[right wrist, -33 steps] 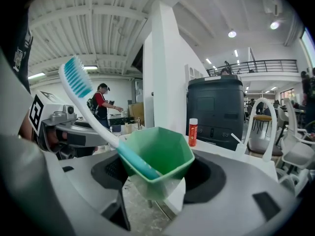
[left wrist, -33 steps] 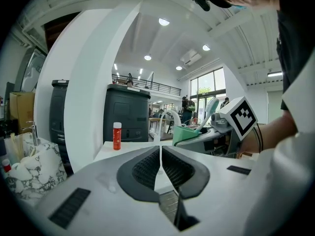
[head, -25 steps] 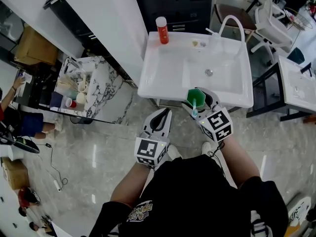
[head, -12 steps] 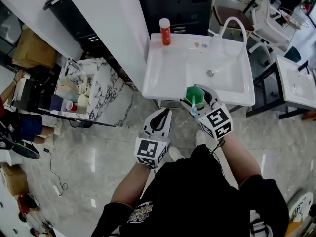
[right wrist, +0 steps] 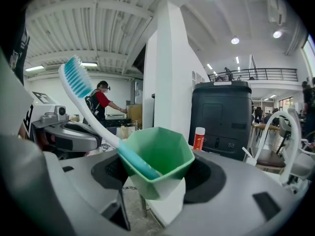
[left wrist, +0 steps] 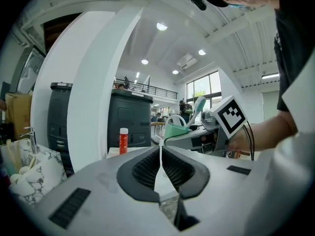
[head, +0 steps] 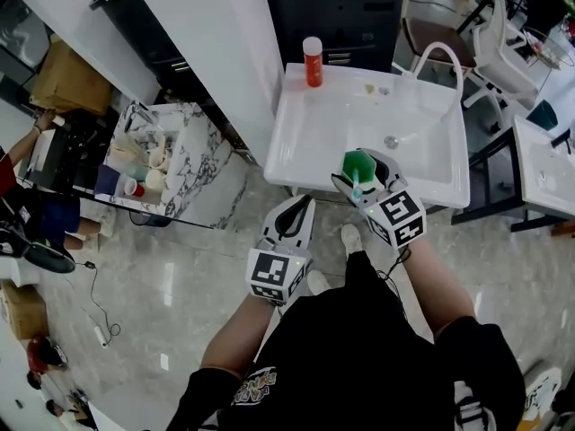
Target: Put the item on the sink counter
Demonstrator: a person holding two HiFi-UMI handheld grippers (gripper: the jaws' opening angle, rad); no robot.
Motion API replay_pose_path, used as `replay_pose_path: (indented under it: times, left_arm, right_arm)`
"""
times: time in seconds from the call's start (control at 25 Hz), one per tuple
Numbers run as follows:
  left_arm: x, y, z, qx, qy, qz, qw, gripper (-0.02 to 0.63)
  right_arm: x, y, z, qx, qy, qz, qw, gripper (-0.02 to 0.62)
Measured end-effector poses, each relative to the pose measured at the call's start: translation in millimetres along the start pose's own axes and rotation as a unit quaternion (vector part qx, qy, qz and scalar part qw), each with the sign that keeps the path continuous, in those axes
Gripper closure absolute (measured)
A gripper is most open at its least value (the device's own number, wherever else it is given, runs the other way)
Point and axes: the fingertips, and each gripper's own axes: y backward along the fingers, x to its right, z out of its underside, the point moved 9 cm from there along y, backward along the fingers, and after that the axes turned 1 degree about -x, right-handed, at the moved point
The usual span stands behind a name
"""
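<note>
My right gripper [head: 361, 180] is shut on a green faceted cup [head: 358, 166] [right wrist: 157, 163] with a white base. A blue and white toothbrush [right wrist: 96, 119] leans out of the cup. In the head view the cup hangs over the front edge of the white sink counter [head: 310, 124], by the basin [head: 406, 137]. My left gripper [head: 296, 215] is shut and holds nothing, lower and left of the cup, over the floor in front of the sink. In the left gripper view its jaws [left wrist: 160, 157] meet, and the cup [left wrist: 176, 130] shows beyond them.
An orange bottle with a white cap [head: 313, 61] stands at the back of the counter. A white arched faucet [head: 433, 61] rises behind the basin. A marble-topped stand with cups [head: 153, 164] sits left, beyond a white wall. Another white table [head: 544, 169] is on the right.
The cup and right gripper have moved forward, from before the sink's front edge to over it. The left gripper has stayed in place.
</note>
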Motion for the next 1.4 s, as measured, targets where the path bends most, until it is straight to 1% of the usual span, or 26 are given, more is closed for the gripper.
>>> replay_pose_path:
  times: [0.36, 0.72, 0.96, 1.08, 1.2, 1.4]
  left_arm:
    - [-4, -49, -4, -0.003, 0.0, -0.009, 1.0, 0.584]
    - [-14, -114, -6, -0.011, 0.003, -0.009, 0.9999, 0.584]
    - [-20, -149, -6, -0.014, -0.003, -0.006, 0.9999, 0.584]
    - [-21, -165, -8, -0.014, 0.006, -0.007, 0.9999, 0.584]
    - [-25, -178, -8, -0.021, 0.007, -0.005, 0.9998, 0.584]
    - [-31, -191, -2, -0.025, 0.022, -0.021, 0.9992, 0.584]
  right_arm:
    - [54, -28, 5, -0.007, -0.002, -0.017, 1.0, 0.241]
    - [124, -66, 13, -0.012, -0.005, -0.024, 1.0, 0.241]
    - [162, -94, 20, -0.02, -0.009, -0.03, 0.999, 0.241]
    - [179, -110, 25, -0.025, -0.008, -0.032, 0.999, 0.241]
    - [194, -126, 30, -0.029, -0.008, -0.037, 0.999, 0.241]
    - [214, -151, 39, -0.037, -0.009, -0.043, 0.998, 0.241]
